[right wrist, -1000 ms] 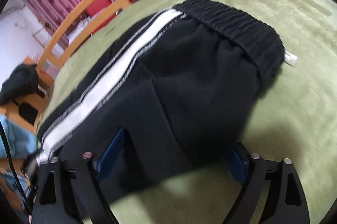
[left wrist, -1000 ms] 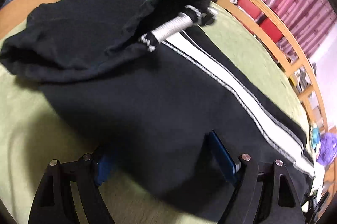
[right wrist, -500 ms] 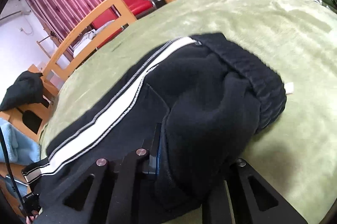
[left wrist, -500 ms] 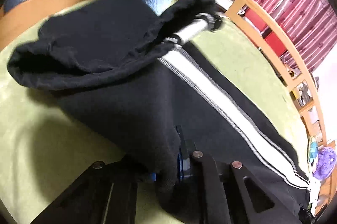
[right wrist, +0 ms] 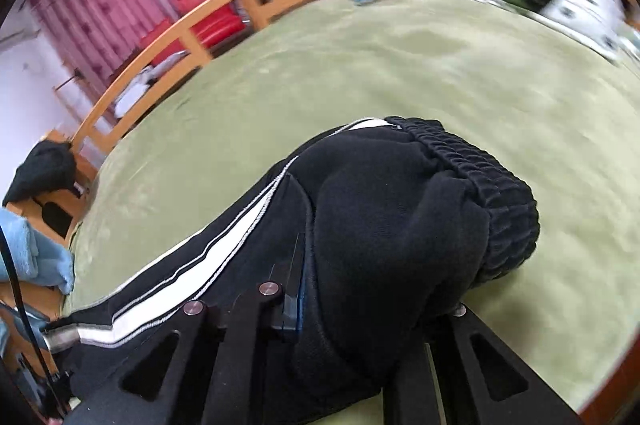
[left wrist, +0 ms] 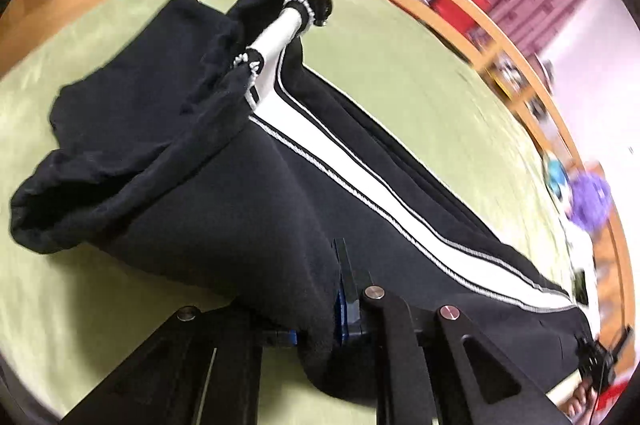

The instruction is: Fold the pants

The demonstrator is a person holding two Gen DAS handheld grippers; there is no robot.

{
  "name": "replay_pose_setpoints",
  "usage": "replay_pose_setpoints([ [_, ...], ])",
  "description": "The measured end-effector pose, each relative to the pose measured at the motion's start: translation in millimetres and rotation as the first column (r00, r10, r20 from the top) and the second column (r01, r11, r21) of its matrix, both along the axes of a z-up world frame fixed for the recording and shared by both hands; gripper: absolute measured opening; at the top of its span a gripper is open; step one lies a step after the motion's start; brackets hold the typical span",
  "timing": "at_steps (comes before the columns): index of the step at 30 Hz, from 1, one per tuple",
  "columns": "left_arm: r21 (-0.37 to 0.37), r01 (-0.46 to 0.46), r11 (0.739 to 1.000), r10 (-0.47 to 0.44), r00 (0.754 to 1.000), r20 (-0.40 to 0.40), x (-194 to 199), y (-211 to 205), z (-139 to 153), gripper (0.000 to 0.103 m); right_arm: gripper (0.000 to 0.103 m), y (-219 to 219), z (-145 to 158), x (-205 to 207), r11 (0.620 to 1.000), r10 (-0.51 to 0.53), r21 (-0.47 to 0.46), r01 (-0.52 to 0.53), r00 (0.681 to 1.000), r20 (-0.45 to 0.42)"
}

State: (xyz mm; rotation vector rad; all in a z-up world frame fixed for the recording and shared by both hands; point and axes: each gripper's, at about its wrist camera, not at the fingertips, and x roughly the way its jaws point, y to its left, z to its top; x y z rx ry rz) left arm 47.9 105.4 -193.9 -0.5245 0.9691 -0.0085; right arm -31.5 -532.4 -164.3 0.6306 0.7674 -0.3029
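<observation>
- We count one pair of black pants (left wrist: 224, 225) with a white side stripe, lying on the green bed (left wrist: 400, 73).
- Our left gripper (left wrist: 320, 313) has its fingers clamped on a leg fold; only this view shows the cuffs.
- Our right gripper (right wrist: 372, 305) pinches cloth beside the waistband (right wrist: 480, 169), seen only here.
</observation>
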Motion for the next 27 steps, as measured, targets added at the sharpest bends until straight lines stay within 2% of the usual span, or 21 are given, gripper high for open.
replay_pose_setpoints([
  [3, 0.014, 0.056, 0.998, -0.056, 0.998, -0.027, -19.8, -10.3, -2.7, 0.015, 0.014, -20.2, -8.4, -41.4, 1.0, -0.022, -0.006, 0.022, 0.999, -0.035],
  [6, 0.068, 0.088, 0.994, -0.083, 0.994, -0.077, -12.8, -1.9, -8.4, 0.025, 0.026, -22.7, -21.3, -51.2, 0.999, 0.035, 0.016, -0.033, 0.992, -0.121],
  [8, 0.066, 0.103, 0.992, -0.096, 0.99, -0.102, -17.3, 1.1, -5.1, 0.029, 0.029, -18.0, -24.4, -54.8, 0.998, 0.066, 0.004, -0.067, 0.98, -0.189],
  [10, 0.061, 0.13, 0.99, -0.125, 0.989, -0.084, -27.2, 10.2, 5.9, 0.032, 0.03, -14.1, -24.6, -65.6, 0.997, 0.077, -0.016, -0.082, 0.977, -0.197],
  [13, 0.094, 0.142, 0.985, -0.137, 0.989, -0.056, -47.6, 20.4, 24.9, 0.049, 0.042, -9.2, -18.7, -89.3, 0.999, 0.035, -0.026, -0.041, 0.982, -0.184],
  [14, 0.12, 0.137, 0.983, -0.133, 0.99, -0.039, -54.2, 23.2, 30.7, 0.058, 0.045, -5.8, -12.6, -95.1, 0.999, 0.02, -0.045, -0.028, 0.986, -0.168],
  [16, 0.191, 0.106, 0.976, -0.112, 0.993, 0.021, -69.1, 34.5, 45.0, 0.065, 0.047, -1.0, -0.1, -103.3, 0.998, 0.017, -0.058, -0.026, 0.99, -0.14],
  [19, 0.227, 0.044, 0.973, -0.06, 0.996, 0.065, -74.8, 63.9, 52.8, 0.065, 0.056, 9.6, 20.6, -113.0, 0.992, -0.02, -0.122, 0.009, 0.996, -0.087],
  [21, 0.197, -0.007, 0.98, -0.005, 0.998, 0.06, -70.4, 92.1, 49.7, 0.065, 0.056, 22.0, 37.1, -117.0, 0.986, -0.03, -0.166, 0.023, 0.999, -0.042],
  [24, 0.122, -0.077, 0.99, 0.07, 0.995, 0.067, -59.3, 127.0, 38.2, 0.065, 0.061, 39.9, 53.8, -113.0, 0.984, -0.009, -0.179, 0.011, 1.0, 0.009],
  [27, 0.13, -0.115, 0.985, 0.112, 0.993, 0.032, -28.7, 133.8, 22.0, 0.063, 0.062, 64.5, 60.0, -96.4, 0.98, 0.012, -0.198, -0.009, 1.0, 0.015],
])
